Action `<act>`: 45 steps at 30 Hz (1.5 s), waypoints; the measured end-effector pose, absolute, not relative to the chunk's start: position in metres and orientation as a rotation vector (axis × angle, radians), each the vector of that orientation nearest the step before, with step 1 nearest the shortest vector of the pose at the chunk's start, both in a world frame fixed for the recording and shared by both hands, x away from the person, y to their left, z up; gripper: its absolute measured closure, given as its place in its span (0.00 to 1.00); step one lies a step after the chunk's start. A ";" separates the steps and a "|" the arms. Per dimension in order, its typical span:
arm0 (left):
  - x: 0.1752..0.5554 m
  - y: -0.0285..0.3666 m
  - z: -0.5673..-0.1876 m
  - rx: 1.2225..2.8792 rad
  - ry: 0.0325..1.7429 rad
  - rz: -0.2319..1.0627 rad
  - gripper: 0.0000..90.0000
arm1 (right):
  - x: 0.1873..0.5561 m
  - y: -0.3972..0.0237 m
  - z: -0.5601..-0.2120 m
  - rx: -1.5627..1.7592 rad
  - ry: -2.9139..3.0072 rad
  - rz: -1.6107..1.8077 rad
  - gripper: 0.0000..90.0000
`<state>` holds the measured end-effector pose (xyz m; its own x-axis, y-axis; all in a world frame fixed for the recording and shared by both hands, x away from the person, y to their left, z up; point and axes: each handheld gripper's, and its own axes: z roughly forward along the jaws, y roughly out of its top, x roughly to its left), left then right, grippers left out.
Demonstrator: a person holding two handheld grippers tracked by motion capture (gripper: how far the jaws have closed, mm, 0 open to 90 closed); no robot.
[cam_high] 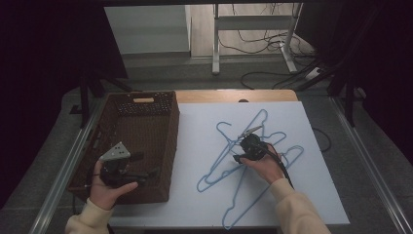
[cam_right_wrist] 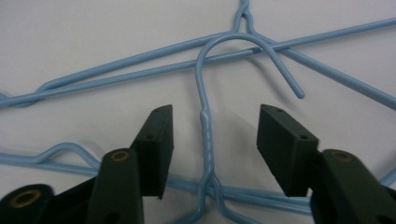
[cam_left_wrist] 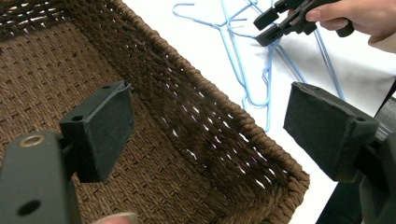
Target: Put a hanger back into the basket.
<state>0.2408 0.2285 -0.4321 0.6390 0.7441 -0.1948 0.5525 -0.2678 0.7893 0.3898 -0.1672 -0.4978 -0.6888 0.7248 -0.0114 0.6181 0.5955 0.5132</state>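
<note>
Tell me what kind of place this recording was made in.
Probably a lab or workshop recording station, not a home: a white work board set between metal rails, loose cables on the floor behind, and dark curtains around it.

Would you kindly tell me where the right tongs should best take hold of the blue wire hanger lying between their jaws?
Grip the hanger at its twisted neck, just below the hook, probably coming straight down from above. It lies flat on the white table, and the neck is the thickest, stiffest part, clear of the crossing wires. The right tongs already straddle it, open, pads not touching.

White table (cam_high: 311,195): basket (cam_high: 146,141), blue hangers (cam_high: 229,161).
</note>
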 end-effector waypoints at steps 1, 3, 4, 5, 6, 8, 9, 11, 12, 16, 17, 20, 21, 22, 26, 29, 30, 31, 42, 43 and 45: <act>0.241 0.229 -0.432 1.954 1.022 0.266 0.18 | 0.391 -0.166 -0.498 1.111 2.609 0.704 0.55; 0.241 0.229 -0.433 1.953 1.024 0.266 0.18 | 0.392 -0.163 -0.501 1.109 2.622 0.680 0.60; 0.241 0.229 -0.432 1.954 1.025 0.267 0.18 | 0.393 -0.162 -0.502 1.104 2.627 0.654 0.62; 0.241 0.229 -0.432 1.954 1.024 0.267 0.18 | 0.393 -0.161 -0.503 1.101 2.633 0.643 0.65; 0.241 0.229 -0.432 1.952 1.023 0.268 0.18 | 0.394 -0.161 -0.503 1.097 2.637 0.635 0.68; 0.241 0.229 -0.432 1.952 1.022 0.269 0.18 | 0.394 -0.159 -0.504 1.088 2.642 0.618 0.75; 0.241 0.229 -0.432 1.954 1.019 0.269 0.18 | 0.394 -0.159 -0.504 1.084 2.649 0.619 0.79; 0.241 0.228 -0.432 1.953 1.022 0.269 0.18 | 0.394 -0.158 -0.503 1.074 2.662 0.617 0.87; 0.240 0.228 -0.432 1.954 1.020 0.270 0.18 | 0.394 -0.158 -0.503 1.072 2.658 0.611 0.91; 0.238 0.227 -0.428 1.947 1.008 0.280 0.18 | 0.391 -0.161 -0.496 1.056 2.639 0.637 0.94; 0.237 0.227 -0.427 1.946 1.005 0.281 0.18 | 0.390 -0.162 -0.493 1.057 2.628 0.657 0.94; 0.236 0.223 -0.425 1.947 0.993 0.283 0.18 | 0.387 -0.166 -0.483 1.057 2.586 0.711 0.95; 0.235 0.221 -0.425 1.950 0.987 0.283 0.19 | 0.387 -0.168 -0.479 1.060 2.573 0.726 0.95; 0.235 0.220 -0.424 1.953 0.981 0.283 0.19 | 0.386 -0.169 -0.477 1.060 2.563 0.738 0.95; 0.233 0.211 -0.420 1.963 0.955 0.280 0.19 | 0.382 -0.175 -0.467 1.063 2.545 0.782 0.95; 0.232 0.207 -0.417 1.965 0.940 0.279 0.19 | 0.378 -0.180 -0.461 1.068 2.527 0.804 0.95; 0.233 0.201 -0.415 1.964 0.926 0.260 0.19 | 0.377 -0.182 -0.458 1.067 2.522 0.813 0.95; 0.234 0.197 -0.413 1.964 0.920 0.253 0.19 | 0.376 -0.183 -0.457 1.070 2.515 0.815 0.95; 0.247 0.153 -0.406 1.996 0.867 0.167 0.21 | 0.368 -0.194 -0.442 1.085 2.476 0.859 0.96; 0.248 0.150 -0.406 1.998 0.866 0.160 0.21 | 0.367 -0.195 -0.441 1.090 2.472 0.863 0.96; 0.250 0.142 -0.408 2.009 0.864 0.139 0.21 | 0.367 -0.195 -0.441 1.089 2.470 0.866 0.96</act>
<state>0.2501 0.1425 -0.4078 0.7480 0.6230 -0.2289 0.5198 -0.3354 0.7857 0.3674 -0.1952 -0.4406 -0.6648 0.7462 -0.0340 0.5617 0.5294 0.6358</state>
